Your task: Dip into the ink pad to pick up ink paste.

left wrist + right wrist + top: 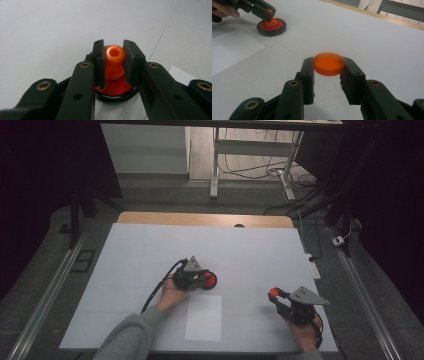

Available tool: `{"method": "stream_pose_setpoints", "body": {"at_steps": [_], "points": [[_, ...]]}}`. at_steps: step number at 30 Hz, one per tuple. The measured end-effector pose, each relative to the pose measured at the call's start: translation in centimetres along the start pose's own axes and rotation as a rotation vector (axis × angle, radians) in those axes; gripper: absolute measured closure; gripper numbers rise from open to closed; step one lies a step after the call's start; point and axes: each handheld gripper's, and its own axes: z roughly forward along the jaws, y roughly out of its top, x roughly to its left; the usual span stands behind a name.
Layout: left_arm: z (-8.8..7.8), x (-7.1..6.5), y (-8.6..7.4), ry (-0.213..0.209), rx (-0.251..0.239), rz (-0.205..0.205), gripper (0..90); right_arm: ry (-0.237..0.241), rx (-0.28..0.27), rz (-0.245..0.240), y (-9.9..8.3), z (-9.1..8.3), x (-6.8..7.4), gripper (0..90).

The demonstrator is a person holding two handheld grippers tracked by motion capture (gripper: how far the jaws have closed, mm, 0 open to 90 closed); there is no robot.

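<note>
Both grippers grip: left gripper (113, 62) clamps the orange plastic knob (114, 58) in its black-rimmed red disc (271, 26) mid-table; right gripper (328, 71) holds the orange round cap (328, 63), unfitted, near the table's right edge (320, 310)

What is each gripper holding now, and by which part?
The left gripper clamps the orange knob of the stamp. The right gripper holds the orange cap by its side wall.

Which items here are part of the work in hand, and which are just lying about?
In use: left gripper shut on the orange knob of the black-rimmed red disc; right gripper shut on the orange cap.
Idle: white paper sheet.
</note>
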Motion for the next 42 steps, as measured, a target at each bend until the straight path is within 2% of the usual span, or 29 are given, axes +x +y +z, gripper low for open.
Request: {"method": "stream_pose_setpoints", "body": {"at_steps": [7, 35, 36, 39, 42], "points": [[0.0, -0.2, -0.4, 0.013, -0.023, 0.001, 72.9, -0.002, 0.001, 0.0, 0.0, 0.0, 0.0, 64.6], [0.0, -0.5, -0.4, 0.03, -0.031, 0.016, 72.7, 0.002, 0.0, -0.001, 0.0, 0.0, 0.0, 64.6], [-0.1, -0.4, -0.3, 0.028, -0.037, 0.017, 72.6, 0.004, -0.003, 0.001, 0.0, 0.1, 0.0, 64.6], [-0.9, -0.4, 0.2, 0.025, -0.105, 0.008, 72.6, 0.006, -0.003, 0.001, 0.0, 0.1, 0.0, 64.6], [-1.7, -0.5, 0.7, 0.018, -0.134, 0.013, 72.6, 0.003, -0.001, 0.004, 0.0, 0.1, -0.1, 64.6]]}}
